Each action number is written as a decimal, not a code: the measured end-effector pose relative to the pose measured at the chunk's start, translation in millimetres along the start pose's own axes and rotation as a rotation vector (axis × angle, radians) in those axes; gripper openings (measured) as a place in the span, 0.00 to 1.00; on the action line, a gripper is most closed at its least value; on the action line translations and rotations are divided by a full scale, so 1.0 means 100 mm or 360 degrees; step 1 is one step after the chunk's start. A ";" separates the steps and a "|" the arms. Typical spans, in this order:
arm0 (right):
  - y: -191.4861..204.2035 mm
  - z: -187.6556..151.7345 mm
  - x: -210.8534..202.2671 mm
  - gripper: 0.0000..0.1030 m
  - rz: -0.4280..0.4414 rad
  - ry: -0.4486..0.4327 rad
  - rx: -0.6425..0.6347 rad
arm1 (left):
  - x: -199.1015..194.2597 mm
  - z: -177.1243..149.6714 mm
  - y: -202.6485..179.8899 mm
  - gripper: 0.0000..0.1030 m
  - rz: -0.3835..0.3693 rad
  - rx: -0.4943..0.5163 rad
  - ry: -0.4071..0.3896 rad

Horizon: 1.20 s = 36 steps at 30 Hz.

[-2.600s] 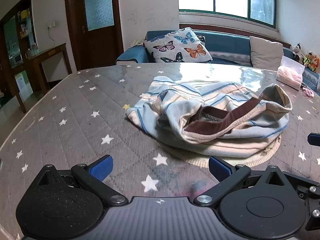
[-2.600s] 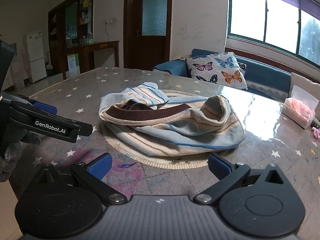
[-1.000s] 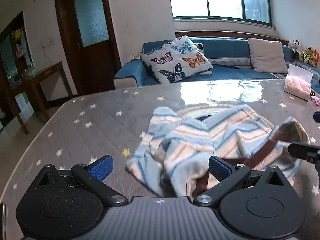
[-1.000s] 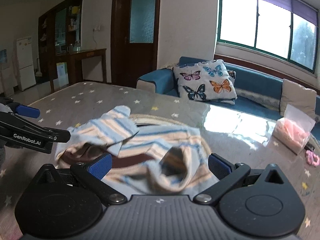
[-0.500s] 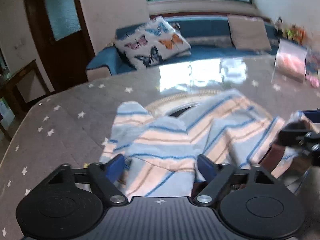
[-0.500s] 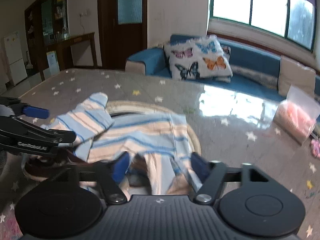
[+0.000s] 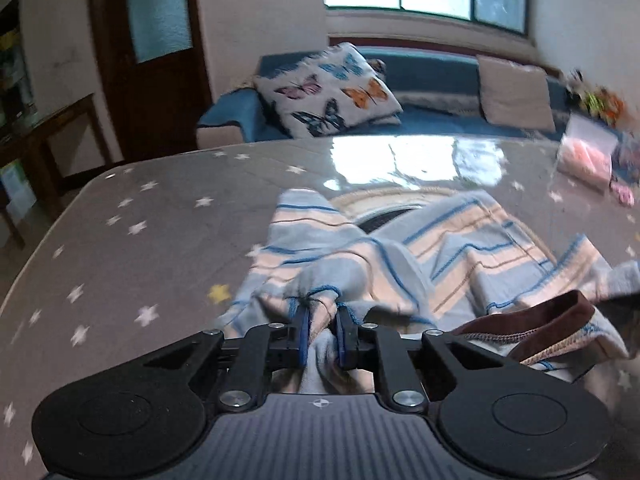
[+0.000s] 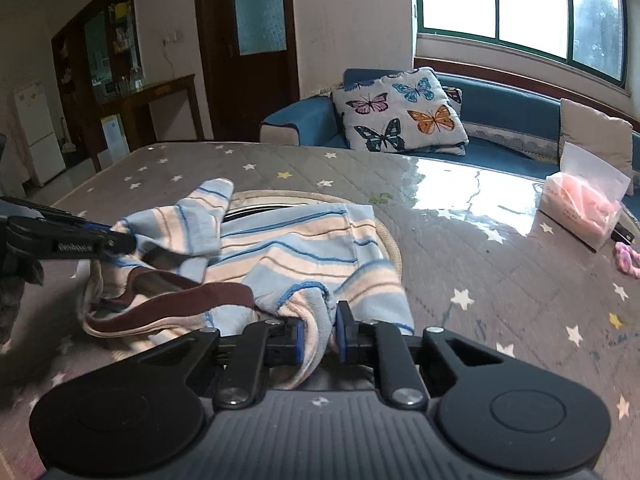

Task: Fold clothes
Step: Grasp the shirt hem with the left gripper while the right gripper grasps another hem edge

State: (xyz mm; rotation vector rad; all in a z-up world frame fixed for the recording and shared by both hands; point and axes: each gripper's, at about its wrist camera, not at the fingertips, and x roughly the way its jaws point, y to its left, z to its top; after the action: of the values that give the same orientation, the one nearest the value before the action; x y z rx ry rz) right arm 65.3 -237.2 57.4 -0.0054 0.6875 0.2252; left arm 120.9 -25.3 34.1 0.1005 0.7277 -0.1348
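Both grippers are closing on the crumpled blue-and-peach striped knit garment (image 8: pixel 304 248) lying mid-table: left gripper (image 7: pixel 322 334) pinching cloth at six o'clock, right gripper (image 8: pixel 318 336) likewise. Best to lift evenly, keeping the brown waistband (image 8: pixel 172 306) taut.

Blue-and-peach striped garment (image 8: pixel 304 248) with brown waistband on grey star-patterned table (image 8: pixel 500 280).

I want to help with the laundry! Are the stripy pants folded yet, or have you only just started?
Only just started. Nothing is folded: the stripy pants lie crumpled on the starry table, brown waistband gaping. Right now the left gripper and right gripper are closing, each with bunched cloth between its pads. Still left: spreading them flat and folding them.
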 end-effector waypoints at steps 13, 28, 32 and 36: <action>0.17 -0.47 -0.65 0.27 0.0180 0.0173 -0.0139 | -0.83 -0.75 0.76 0.14 0.0120 -0.0219 0.0125; 0.63 -0.47 -0.72 0.49 0.0250 0.0157 -0.0408 | -1.16 -0.90 0.78 0.56 0.0221 -0.0104 -0.0001; 0.76 -0.57 -0.44 0.45 0.0249 0.0226 -0.0438 | -1.09 -0.89 0.56 0.56 0.0184 0.0019 -0.0035; 0.82 -0.67 -0.23 0.35 0.0260 0.0293 -0.0435 | -0.95 -0.87 0.38 0.56 0.0132 0.0112 -0.0044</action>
State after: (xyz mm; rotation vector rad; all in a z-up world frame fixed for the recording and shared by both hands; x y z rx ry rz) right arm -11.1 -166.8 25.6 -0.2347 0.8366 0.4787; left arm -0.1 32.9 35.1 0.1957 0.6902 -0.0824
